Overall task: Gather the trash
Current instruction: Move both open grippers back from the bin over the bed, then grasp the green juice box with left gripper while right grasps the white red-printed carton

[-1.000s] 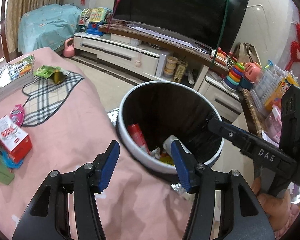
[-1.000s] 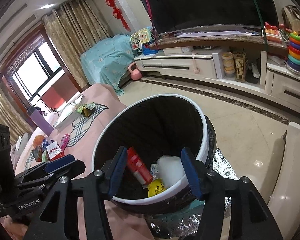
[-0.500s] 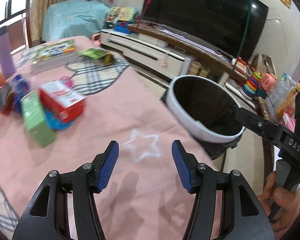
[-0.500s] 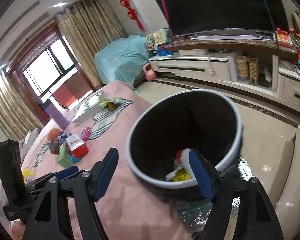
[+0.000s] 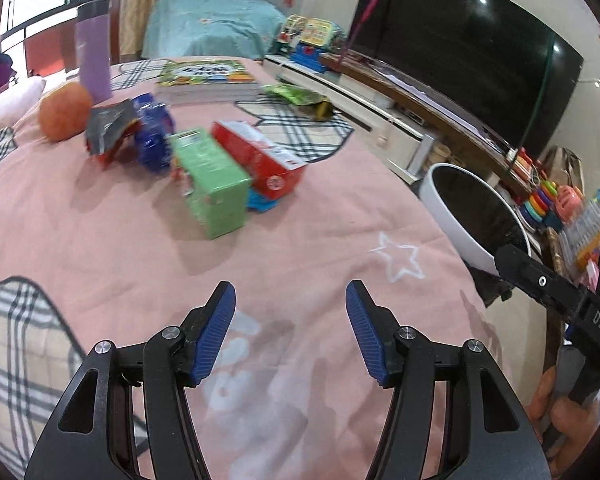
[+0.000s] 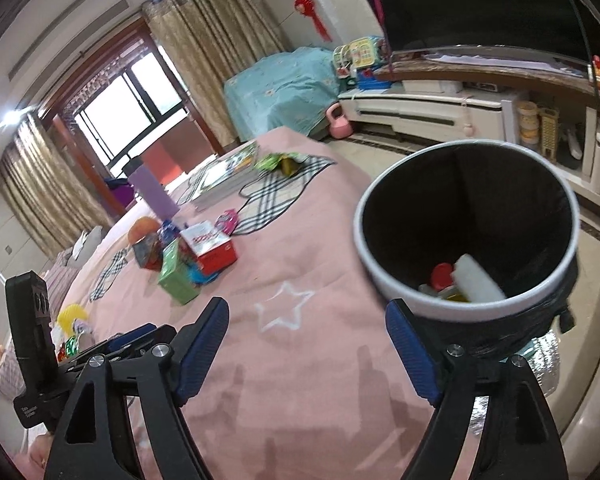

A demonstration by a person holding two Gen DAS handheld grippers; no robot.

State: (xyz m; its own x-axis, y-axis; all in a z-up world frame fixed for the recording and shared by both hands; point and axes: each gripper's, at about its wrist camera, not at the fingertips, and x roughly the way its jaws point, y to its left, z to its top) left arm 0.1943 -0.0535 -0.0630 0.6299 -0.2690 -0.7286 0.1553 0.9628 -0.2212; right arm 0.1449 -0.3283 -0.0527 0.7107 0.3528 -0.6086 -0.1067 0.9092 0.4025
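- Your left claw (image 5: 288, 332) is spread wide with nothing between its blue pads, hovering over bare pink cloth on the counter (image 5: 308, 240). Spread like that, it looks ready for a grab, not carrying anything.
- Your right claw (image 6: 306, 350) is likewise released and empty. It hangs over the counter's edge, with the bin (image 6: 466, 236) at about 1 o'clock from it.
- From the left claw, the trash cluster sits at about 11 o'clock, well apart: a green box (image 5: 210, 184) lying on its side, touching a red box (image 5: 260, 158) that leans over something blue.
- Farther out at 10 o'clock lie a crumpled foil wrapper (image 5: 110, 128) and a blue wrapper (image 5: 154, 140), just beside an orange (image 5: 64, 114). The orange is probably not trash.
- A green snack bag (image 5: 300, 98) lies at 12 o'clock past the boxes, near a stack of books (image 5: 206, 80). Leave the books.
- The bin stands off the counter's edge, at 2 o'clock from the left claw, low enough that dropping items in should be easy. It already holds a white piece and something red.
- The green box is nearest and faces you end-on, so it seems the natural next pick. The claw's spread looks close to the box's width, so line up squarely.
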